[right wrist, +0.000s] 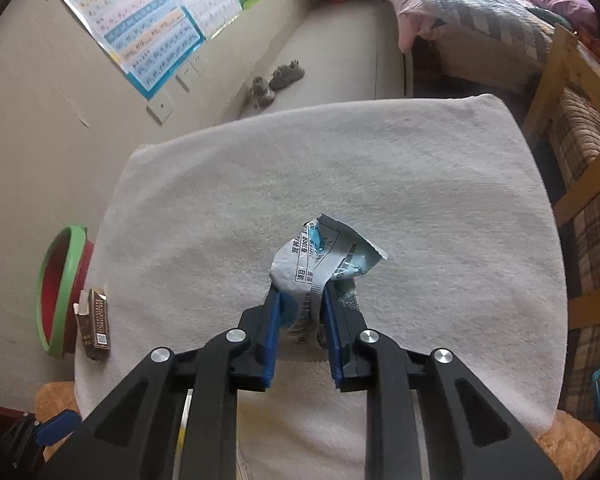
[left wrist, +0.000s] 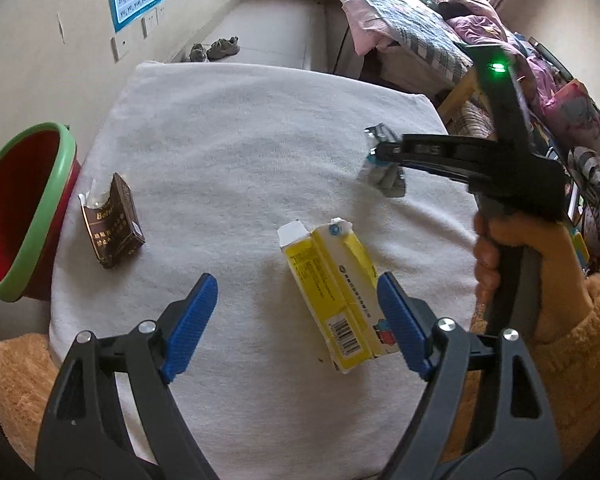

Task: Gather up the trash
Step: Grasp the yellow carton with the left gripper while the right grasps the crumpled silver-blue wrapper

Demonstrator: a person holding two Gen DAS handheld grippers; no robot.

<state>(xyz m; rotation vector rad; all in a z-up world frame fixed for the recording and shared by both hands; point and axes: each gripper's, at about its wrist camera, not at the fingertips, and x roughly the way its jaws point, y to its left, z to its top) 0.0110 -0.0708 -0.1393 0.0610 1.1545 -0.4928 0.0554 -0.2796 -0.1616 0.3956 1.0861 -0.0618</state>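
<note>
White towel (right wrist: 420, 184) covers our counter. Our right hand-held gripper (right wrist: 300, 300) pinches a crumpled wrapper (right wrist: 324, 256). Our left hand-held gripper (left wrist: 296, 304) gapes wide, its right pad beside the yellow carton (left wrist: 328, 280).

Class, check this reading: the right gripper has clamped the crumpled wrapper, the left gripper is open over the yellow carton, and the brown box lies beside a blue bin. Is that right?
One detail is wrong: the bin is red with a green rim, not blue, as the left wrist view shows. The rest stands: right gripper clamps the crumpled wrapper, left gripper is open over the yellow carton, and the brown box lies beside the bin.
</note>
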